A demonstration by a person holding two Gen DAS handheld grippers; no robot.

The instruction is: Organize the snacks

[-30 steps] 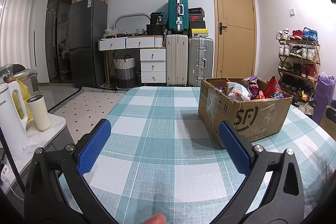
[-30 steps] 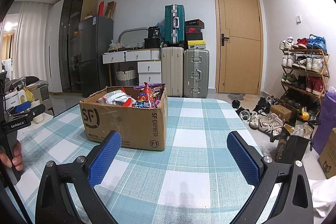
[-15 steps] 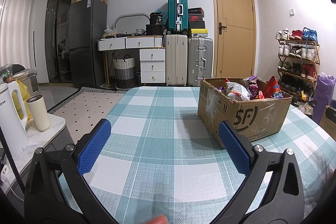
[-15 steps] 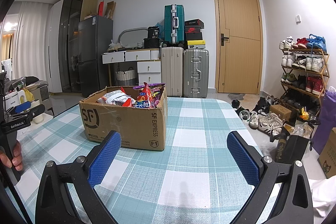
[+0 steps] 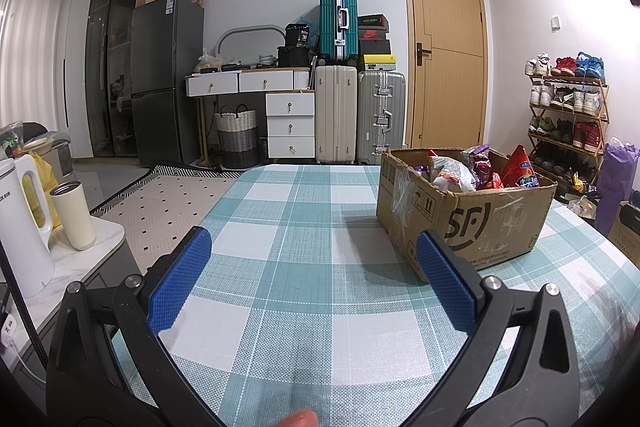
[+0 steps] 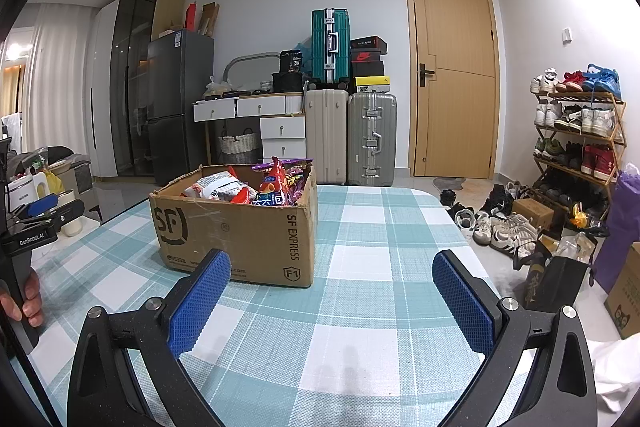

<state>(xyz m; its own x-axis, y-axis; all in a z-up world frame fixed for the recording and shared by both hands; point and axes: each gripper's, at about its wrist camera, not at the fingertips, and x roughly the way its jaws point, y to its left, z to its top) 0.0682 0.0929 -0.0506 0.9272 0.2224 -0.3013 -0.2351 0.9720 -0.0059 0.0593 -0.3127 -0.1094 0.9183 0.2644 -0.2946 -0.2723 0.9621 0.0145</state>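
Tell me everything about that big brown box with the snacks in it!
The cardboard box is brown, printed with a black SF logo and "SF EXPRESS", with shiny clear tape on its sides. Its top is open, and crinkly snack bags in red, white and purple poke above the rim. It sits upright on the checked tablecloth. Nothing grips it; both tongs are open and apart from it.

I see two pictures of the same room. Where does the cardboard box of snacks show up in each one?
Left wrist view: the cardboard box sits right of centre on the checked table, beyond the right finger of the left tongs.
Right wrist view: the box sits left of centre, beyond the left finger of the right tongs.
Shared landmark: the teal suitcase against the back wall.
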